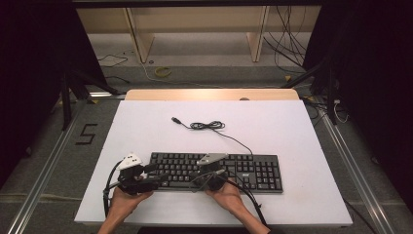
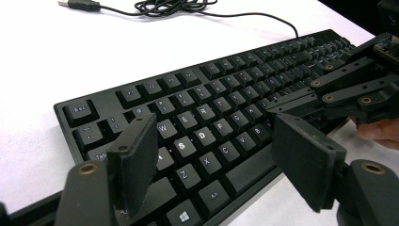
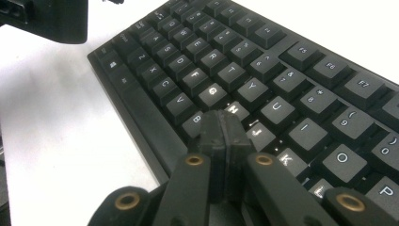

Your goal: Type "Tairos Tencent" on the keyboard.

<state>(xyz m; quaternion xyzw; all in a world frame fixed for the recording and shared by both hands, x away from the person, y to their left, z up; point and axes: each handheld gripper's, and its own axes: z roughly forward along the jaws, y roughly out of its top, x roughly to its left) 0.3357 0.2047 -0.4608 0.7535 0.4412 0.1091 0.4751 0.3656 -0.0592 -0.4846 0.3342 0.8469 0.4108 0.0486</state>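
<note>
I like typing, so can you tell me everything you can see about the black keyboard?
The keyboard is black, looks like plastic, and has white-lettered keys and a number pad on its right. It lies flat near the front of the white table. Its thin black cable trails back, partly coiled, to a loose plug. The shut right tool meets the keys around H; the open left tool sits over its left end.
</note>
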